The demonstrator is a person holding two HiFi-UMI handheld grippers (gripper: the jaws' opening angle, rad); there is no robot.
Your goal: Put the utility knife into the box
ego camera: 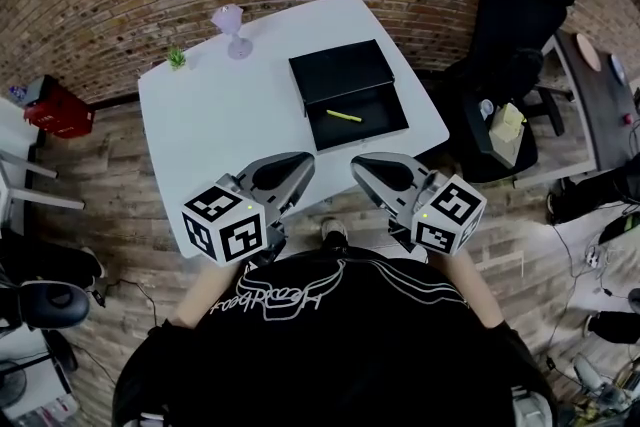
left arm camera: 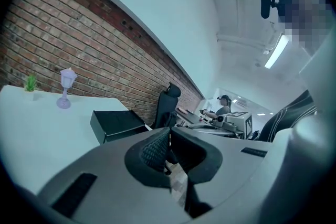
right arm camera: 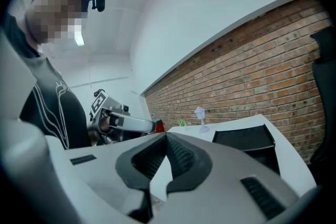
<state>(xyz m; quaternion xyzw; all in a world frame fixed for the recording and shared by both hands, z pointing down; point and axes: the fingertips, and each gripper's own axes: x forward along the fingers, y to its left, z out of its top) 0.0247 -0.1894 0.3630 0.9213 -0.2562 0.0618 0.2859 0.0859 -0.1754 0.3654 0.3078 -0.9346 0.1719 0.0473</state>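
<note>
The black box (ego camera: 349,93) lies open on the white table (ego camera: 220,120), its lid (ego camera: 340,70) folded back toward the wall. A yellow utility knife (ego camera: 344,116) rests inside the box's tray. My left gripper (ego camera: 303,162) and right gripper (ego camera: 358,164) hover side by side at the table's near edge, close to the person's body. Both are shut with nothing between their pads. In the left gripper view the left gripper (left arm camera: 168,132) points past the box (left arm camera: 116,124). In the right gripper view the right gripper (right arm camera: 166,137) has the box (right arm camera: 245,139) to its right. Neither gripper view shows the knife.
A purple goblet (ego camera: 232,28) and a small green plant (ego camera: 176,58) stand at the table's far left. A black office chair (ego camera: 512,25) sits to the right of the table, and a red crate (ego camera: 58,107) is on the floor at the left. A brick wall runs behind.
</note>
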